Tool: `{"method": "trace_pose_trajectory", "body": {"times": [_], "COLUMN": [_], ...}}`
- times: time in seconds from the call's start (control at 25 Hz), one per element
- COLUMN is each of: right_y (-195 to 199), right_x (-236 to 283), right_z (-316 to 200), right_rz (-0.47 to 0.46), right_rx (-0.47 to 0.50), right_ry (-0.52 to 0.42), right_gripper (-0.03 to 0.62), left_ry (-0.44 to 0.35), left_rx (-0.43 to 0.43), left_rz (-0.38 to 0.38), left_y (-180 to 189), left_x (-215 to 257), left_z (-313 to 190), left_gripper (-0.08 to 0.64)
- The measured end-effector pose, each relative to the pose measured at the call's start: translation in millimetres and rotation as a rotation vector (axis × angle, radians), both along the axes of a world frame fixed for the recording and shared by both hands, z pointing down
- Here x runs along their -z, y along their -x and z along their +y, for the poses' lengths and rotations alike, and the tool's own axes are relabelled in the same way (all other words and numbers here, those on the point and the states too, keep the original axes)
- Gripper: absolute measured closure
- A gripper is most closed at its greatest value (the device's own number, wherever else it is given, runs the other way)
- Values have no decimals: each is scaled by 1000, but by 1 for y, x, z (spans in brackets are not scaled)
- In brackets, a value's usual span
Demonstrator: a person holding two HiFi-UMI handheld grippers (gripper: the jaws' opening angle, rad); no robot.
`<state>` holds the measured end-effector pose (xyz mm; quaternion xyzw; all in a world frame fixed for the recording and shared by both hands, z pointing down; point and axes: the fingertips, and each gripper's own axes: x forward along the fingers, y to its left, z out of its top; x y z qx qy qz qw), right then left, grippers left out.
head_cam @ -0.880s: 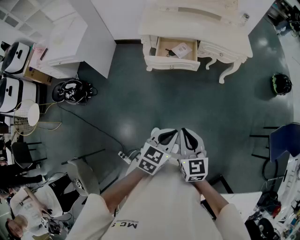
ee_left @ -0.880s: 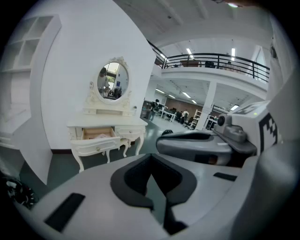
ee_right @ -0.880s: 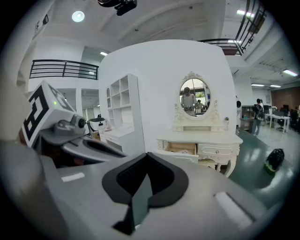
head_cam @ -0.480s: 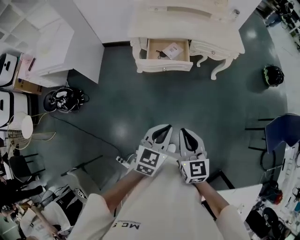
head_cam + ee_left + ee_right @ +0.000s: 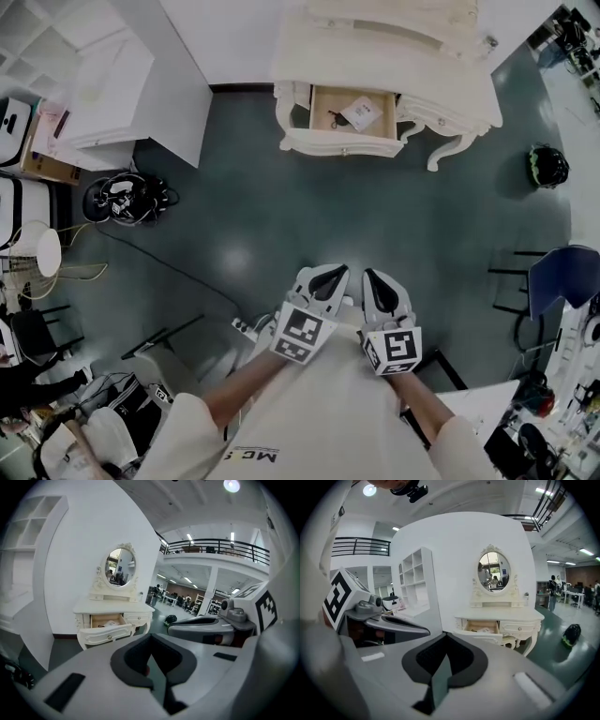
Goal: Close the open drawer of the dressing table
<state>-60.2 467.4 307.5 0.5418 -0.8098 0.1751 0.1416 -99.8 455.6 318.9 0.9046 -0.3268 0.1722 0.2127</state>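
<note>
Nothing done yet: the cream wooden drawer [image 5: 352, 111] of the white carved dressing table [image 5: 394, 56] stands open, well ahead of my left tool [image 5: 323, 279] and right tool [image 5: 380, 285], both closed and empty.

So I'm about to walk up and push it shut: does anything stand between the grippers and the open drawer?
Nothing visible does. Bare floor runs from the left gripper and right gripper to the open drawer of the dressing table. The helmet lies off to the right.
</note>
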Motion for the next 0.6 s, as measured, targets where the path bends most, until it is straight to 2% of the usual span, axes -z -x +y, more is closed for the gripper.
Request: {"method": "trace_pose_trajectory", "body": {"times": [0.2,0.4,0.6], "right_y": [12,14,22], "right_x": [-8,-11,-18], "right_z": [-15,-29,-61], "right_rz": [7,-20,-26], "right_rx": [-15,-37,32], "right_ry": [20,42,17], "right_gripper": [592,592,592], "left_ry": [55,54,29], "left_rx": [23,36,42], "left_rz": [16,13,-6], "left_y": [31,37,30], "left_x": [-14,-15,-20], "left_z": [-8,-16,-52], "left_gripper": [551,551,551]}}
